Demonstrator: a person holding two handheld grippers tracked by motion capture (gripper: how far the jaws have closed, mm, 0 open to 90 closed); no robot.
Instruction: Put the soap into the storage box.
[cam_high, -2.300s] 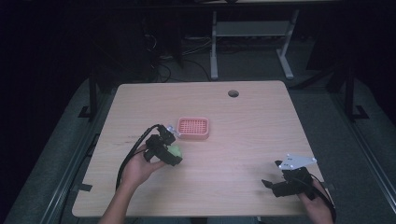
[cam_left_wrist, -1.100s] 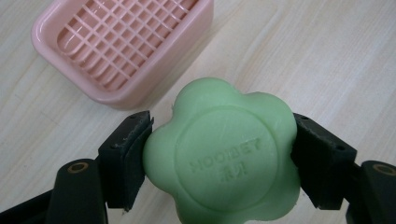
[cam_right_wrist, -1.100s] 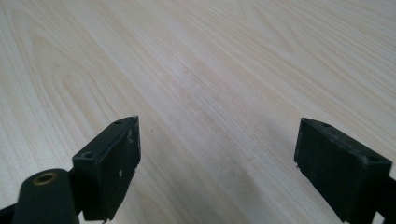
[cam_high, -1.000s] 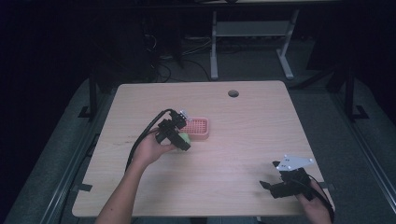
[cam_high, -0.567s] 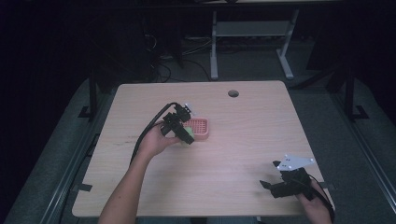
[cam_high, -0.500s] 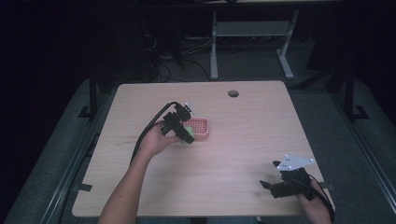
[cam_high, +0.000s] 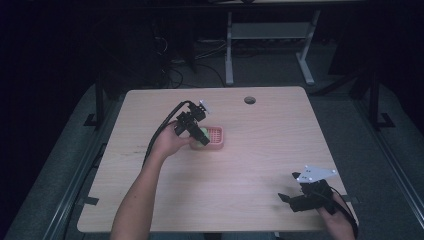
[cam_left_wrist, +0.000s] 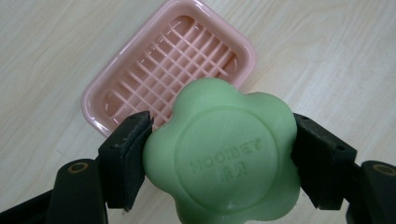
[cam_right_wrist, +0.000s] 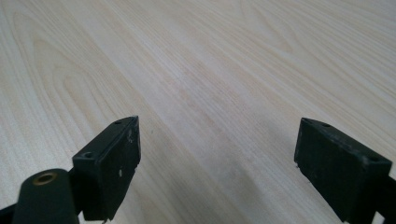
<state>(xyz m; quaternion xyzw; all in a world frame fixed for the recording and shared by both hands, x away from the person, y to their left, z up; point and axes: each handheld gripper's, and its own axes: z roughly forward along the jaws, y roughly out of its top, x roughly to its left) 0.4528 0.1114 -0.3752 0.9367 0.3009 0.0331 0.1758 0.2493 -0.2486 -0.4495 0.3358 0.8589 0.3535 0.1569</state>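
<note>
Green soap (cam_left_wrist: 224, 151), flower-shaped and stamped with letters, sits clamped between the jaws of the left gripper (cam_left_wrist: 219, 158), pinched at its two sides so the flat face stays level for setting down. Just beyond and below it lies the pink ribbed soap dish (cam_left_wrist: 100, 112), apparently its target. The right gripper (cam_right_wrist: 217, 163) rests idle over bare wooden table (cam_right_wrist: 233, 60), jaws wide apart, holding nothing

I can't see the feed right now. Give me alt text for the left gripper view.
The left gripper clamps a green flower-shaped soap bar between its two black jaws, with raised lettering on the bar's face. Behind it, a pink soap dish with a grid bottom lies empty on the light wooden table, partly covered by the soap.
</note>
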